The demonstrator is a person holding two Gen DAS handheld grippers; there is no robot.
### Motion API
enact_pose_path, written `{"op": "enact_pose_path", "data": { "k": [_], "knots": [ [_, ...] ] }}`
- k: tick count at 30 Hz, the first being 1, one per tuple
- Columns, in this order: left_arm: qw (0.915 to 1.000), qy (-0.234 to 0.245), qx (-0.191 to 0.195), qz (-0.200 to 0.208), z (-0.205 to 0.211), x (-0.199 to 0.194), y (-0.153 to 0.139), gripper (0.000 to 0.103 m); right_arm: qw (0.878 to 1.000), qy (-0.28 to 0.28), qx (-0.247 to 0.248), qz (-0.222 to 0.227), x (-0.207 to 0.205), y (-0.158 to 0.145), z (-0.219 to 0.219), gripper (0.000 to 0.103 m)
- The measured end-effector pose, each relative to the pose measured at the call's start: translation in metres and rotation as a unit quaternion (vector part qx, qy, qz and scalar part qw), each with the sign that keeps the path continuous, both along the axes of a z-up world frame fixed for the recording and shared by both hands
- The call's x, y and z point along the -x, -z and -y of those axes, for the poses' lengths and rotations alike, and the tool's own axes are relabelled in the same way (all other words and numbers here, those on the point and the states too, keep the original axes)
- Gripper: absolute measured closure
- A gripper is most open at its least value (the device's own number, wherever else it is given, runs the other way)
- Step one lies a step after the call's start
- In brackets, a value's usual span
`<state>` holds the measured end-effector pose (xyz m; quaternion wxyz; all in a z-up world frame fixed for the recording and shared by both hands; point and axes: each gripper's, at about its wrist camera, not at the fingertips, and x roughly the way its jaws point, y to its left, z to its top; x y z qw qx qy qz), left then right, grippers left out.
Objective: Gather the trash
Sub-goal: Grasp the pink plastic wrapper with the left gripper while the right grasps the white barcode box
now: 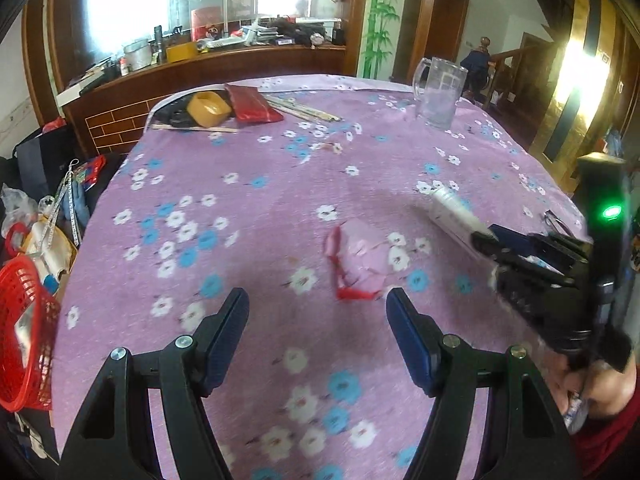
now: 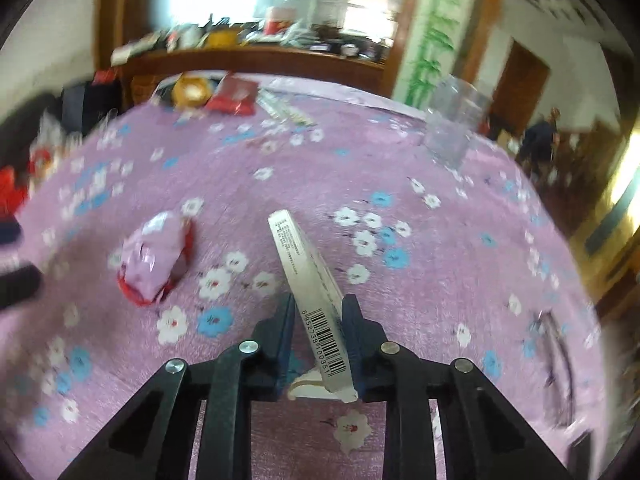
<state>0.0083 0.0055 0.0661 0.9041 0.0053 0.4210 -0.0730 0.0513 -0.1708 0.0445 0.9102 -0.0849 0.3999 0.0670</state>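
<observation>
We find the right tongs point(image 2: 318, 308) closed on a flat white carton point(image 2: 308, 276); both pads press its narrow faces near the barcoded end, and the carton projects forward and upward from between them, clear of the cloth. In the left wrist view the same carton point(image 1: 454, 210) shows as a pale blurred bar extending from the right tongs point(image 1: 486, 240), held by a hand point(image 1: 600, 384) at the right edge.

The left tongs point(image 1: 318, 300) stand partly open with nothing between the pads, above the purple flowered cloth of the worktop point(image 1: 280, 184). A crumpled pink and red wrapper point(image 1: 362, 264) lies on the cloth just ahead of the left tongs, nearer the right-hand pad; we see no contact. The right wrist view places this wrapper point(image 2: 156, 258) to the left of the carton, apart from it.

At the far right of the worktop stands a clear glass mug point(image 1: 438, 94), upright. At the far left lie a yellow tape roll point(image 1: 208, 109), a red packet point(image 1: 250, 103) and several chopsticks point(image 1: 304, 111). A red basket point(image 1: 22, 336) sits off the worktop's left edge.
</observation>
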Motion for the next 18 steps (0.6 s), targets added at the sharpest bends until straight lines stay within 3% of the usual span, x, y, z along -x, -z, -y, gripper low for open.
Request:
{"op": "enact_pose_path", "data": {
  "k": [1,5,11,16,18],
  "knots": [
    [1.0,-0.001,-0.001,-0.004,0.004,-0.006,0.001,0.033,1.0,0.009,-0.019,0.002,0.001,-0.002,0.006,0.087],
    [0.9997,-0.01,0.0,-0.023,0.019,-0.029,0.01,0.033,0.994,0.026,-0.103,0.002,-0.002,-0.004,0.031,0.088],
    [0.998,-0.019,-0.046,-0.039,0.037,-0.054,0.031,0.035,0.99,0.028,-0.136,-0.002,-0.003,-0.002,0.042,0.088],
    [0.9974,-0.015,-0.059,-0.038,0.043,-0.06,0.042,0.061,0.989,0.027,-0.143,-0.005,-0.004,0.0,0.048,0.088],
    [0.9975,-0.01,-0.063,-0.029,0.047,-0.059,0.043,0.066,0.99,0.027,-0.142,-0.005,-0.005,0.0,0.049,0.088]
  ]
}}
